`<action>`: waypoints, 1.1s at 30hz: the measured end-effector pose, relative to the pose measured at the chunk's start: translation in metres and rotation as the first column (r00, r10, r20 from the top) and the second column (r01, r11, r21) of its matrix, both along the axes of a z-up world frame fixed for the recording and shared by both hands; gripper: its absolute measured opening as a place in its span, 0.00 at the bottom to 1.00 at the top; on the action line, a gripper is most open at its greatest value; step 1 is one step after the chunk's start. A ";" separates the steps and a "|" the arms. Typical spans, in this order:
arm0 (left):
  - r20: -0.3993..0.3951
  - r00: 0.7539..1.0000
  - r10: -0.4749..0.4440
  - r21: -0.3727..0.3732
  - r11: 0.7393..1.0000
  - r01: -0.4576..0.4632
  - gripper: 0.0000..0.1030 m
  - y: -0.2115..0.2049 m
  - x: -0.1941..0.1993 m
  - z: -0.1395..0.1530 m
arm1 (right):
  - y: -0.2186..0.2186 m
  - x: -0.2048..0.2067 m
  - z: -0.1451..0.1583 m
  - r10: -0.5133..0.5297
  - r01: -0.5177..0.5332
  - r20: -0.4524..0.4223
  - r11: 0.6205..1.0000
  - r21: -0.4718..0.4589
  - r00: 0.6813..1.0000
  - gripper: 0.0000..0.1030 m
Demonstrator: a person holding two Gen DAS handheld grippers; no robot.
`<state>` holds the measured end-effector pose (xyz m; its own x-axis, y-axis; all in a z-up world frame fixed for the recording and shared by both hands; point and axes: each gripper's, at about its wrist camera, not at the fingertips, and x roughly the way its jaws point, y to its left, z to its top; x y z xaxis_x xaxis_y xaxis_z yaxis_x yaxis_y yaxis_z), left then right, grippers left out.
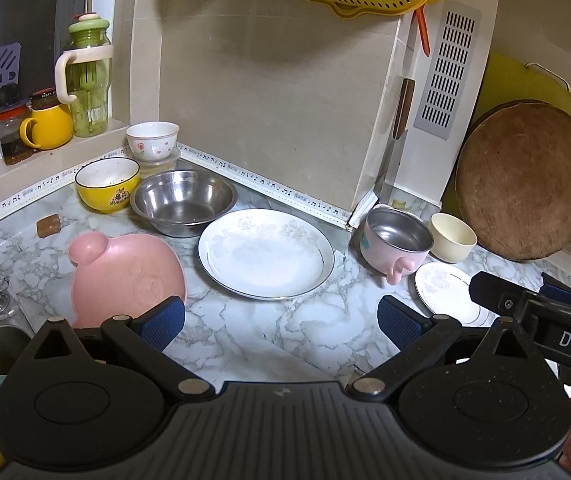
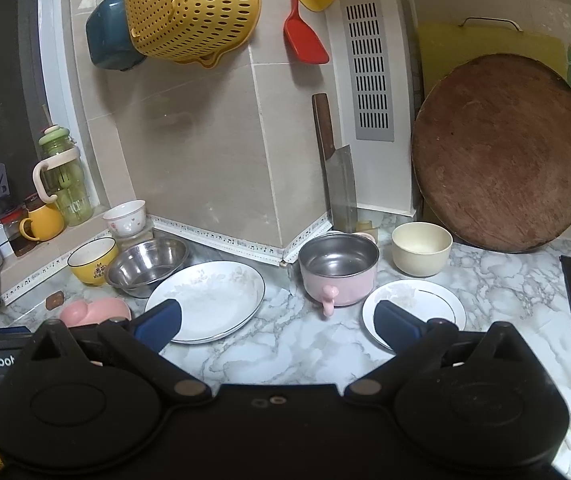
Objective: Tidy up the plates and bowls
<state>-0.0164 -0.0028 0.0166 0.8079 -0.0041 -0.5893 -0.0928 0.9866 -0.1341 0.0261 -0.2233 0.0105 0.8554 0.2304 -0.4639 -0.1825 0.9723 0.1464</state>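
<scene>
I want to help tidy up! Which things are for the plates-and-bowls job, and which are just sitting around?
For the job: large white plate, small white plate, steel bowl, yellow bowl, cream bowl, pink plate.

Just sitting around: cleaver, round wooden board, green bottle.

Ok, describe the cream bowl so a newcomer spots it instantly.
Find the round wooden board leaning on the wall at the right. At its foot stands the cream bowl, right of the pink steel-lined pot. It alone is plain, pale and handleless.

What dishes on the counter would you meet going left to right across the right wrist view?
Yellow bowl → steel bowl → large white plate → pink pot → small white plate, with the cream bowl behind it.
</scene>
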 end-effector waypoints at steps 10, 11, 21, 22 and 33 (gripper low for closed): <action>0.023 0.999 0.025 -0.028 0.999 -0.025 1.00 0.010 -0.003 0.002 | 0.006 0.002 0.005 0.034 -0.034 0.020 0.999 -0.007 0.999 1.00; 0.024 0.999 0.028 -0.033 0.999 -0.028 1.00 0.011 -0.003 0.002 | 0.008 0.003 0.005 0.037 -0.037 0.019 0.999 -0.013 0.999 1.00; -0.016 0.998 0.055 -0.013 0.998 -0.055 1.00 0.016 0.015 -0.010 | 0.014 0.021 -0.004 0.074 -0.074 -0.019 0.997 -0.011 0.997 1.00; -0.022 0.998 0.057 -0.011 0.998 -0.057 1.00 0.018 0.019 -0.013 | 0.014 0.024 -0.005 0.083 -0.083 -0.020 0.996 -0.010 0.996 1.00; -0.082 0.992 0.098 0.041 0.995 -0.095 1.00 0.051 0.086 -0.041 | 0.031 0.093 -0.032 0.118 -0.123 -0.073 0.989 -0.076 0.990 1.00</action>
<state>0.0692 0.0477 -0.0246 0.7511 0.0946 -0.6534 -0.1974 0.9766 -0.0855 0.1192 -0.1923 -0.0214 0.7893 0.2897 -0.5413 -0.2914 0.9528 0.0851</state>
